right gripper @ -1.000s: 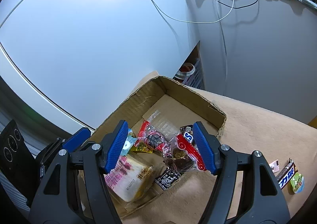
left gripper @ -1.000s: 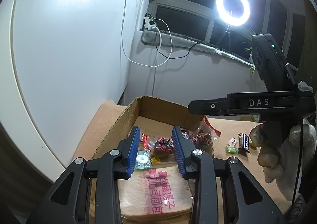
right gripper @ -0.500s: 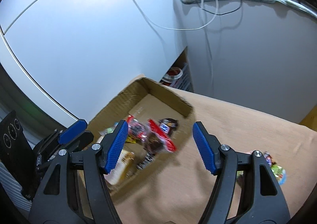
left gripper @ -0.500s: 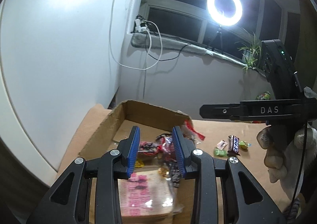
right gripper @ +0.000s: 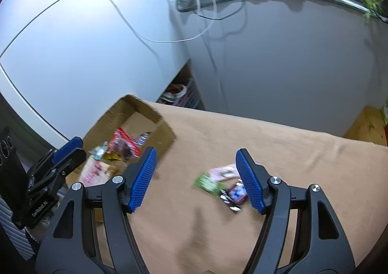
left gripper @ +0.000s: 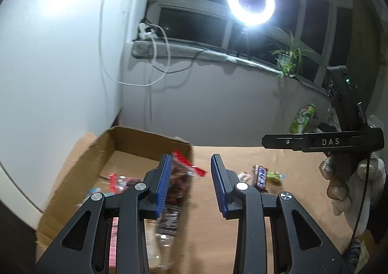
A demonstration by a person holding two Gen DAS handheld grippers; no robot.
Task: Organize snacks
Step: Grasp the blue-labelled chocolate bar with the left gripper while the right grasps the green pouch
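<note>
Snacks (right gripper: 122, 146) in cardboard box (right gripper: 167, 132); both grippers (right gripper: 196, 180) agape, empty

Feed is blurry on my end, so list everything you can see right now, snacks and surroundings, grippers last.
cardboard box: one, brown, left on the table, holding several wrapped snacks
bread pack: one, pink print, near end of the box
red-edged snack bag: one, in the box
chocolate bar: one, dark wrapper, loose on the table
green packet: one, beside the bar
pink packet: one, behind the green packet
table: tan cloth cover
ring light: one, lit, by the window
potted plant: one, on the sill
left gripper: open, empty
right gripper: open, empty, over the loose snacks
</note>
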